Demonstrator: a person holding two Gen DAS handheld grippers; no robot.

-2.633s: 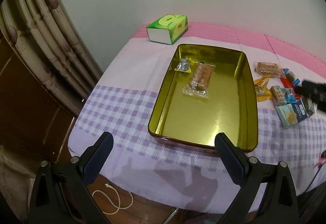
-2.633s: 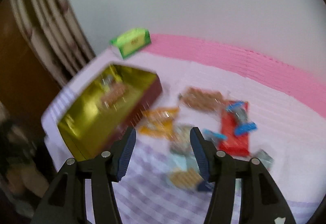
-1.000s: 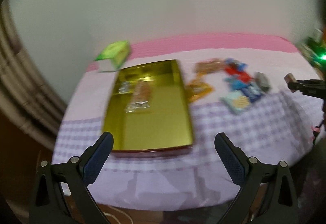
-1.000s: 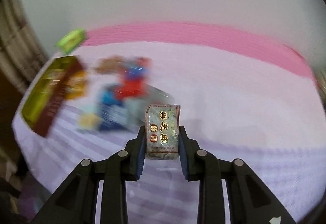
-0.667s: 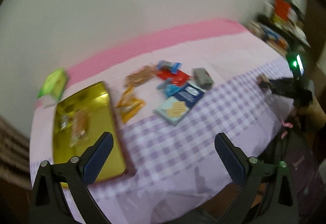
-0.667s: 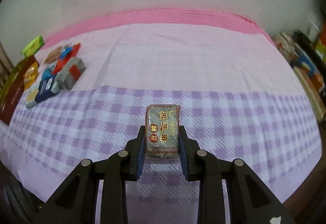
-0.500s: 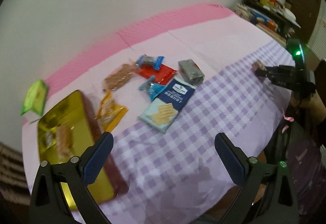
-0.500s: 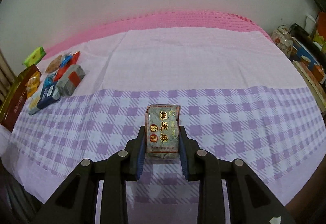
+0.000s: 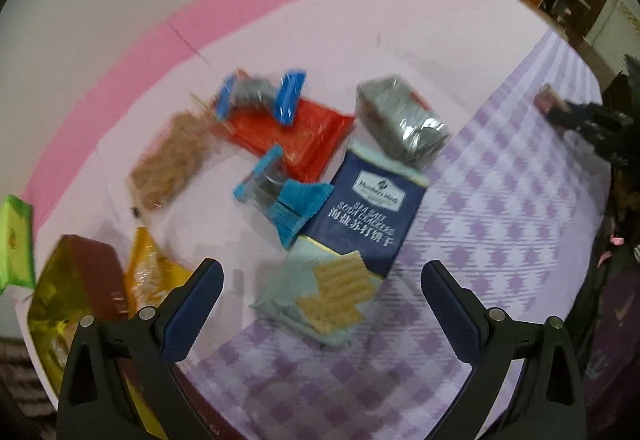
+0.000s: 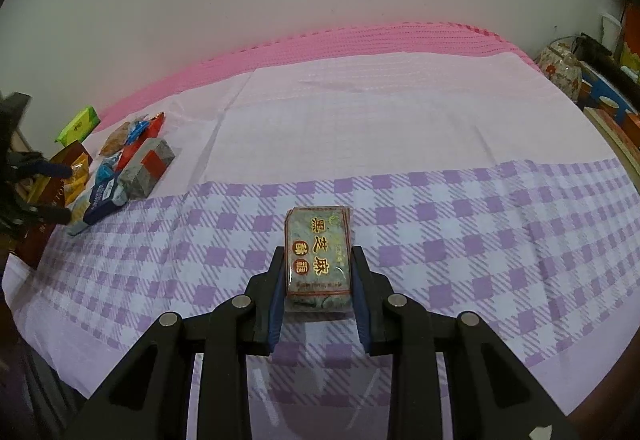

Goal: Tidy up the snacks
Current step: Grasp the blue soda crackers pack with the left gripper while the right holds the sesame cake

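A sesame cake packet [image 10: 319, 256] is clamped upright between the right gripper [image 10: 318, 290] fingers at lower centre (above the checked tablecloth [image 10: 460, 232]). The left gripper [image 9: 320, 296] is held wide apart over the soda crackers pack [image 9: 352, 240].

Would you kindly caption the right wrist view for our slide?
Right tool shut on a sesame snack packet above the purple-checked tablecloth, far from the snack pile.

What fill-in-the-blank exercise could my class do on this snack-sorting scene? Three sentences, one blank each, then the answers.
1. The right gripper is shut on a small ___ snack packet.
2. The left gripper is open above the navy pack of soda ___.
3. The tablecloth near the grippers is checked white and ___.

Answers: sesame; crackers; purple
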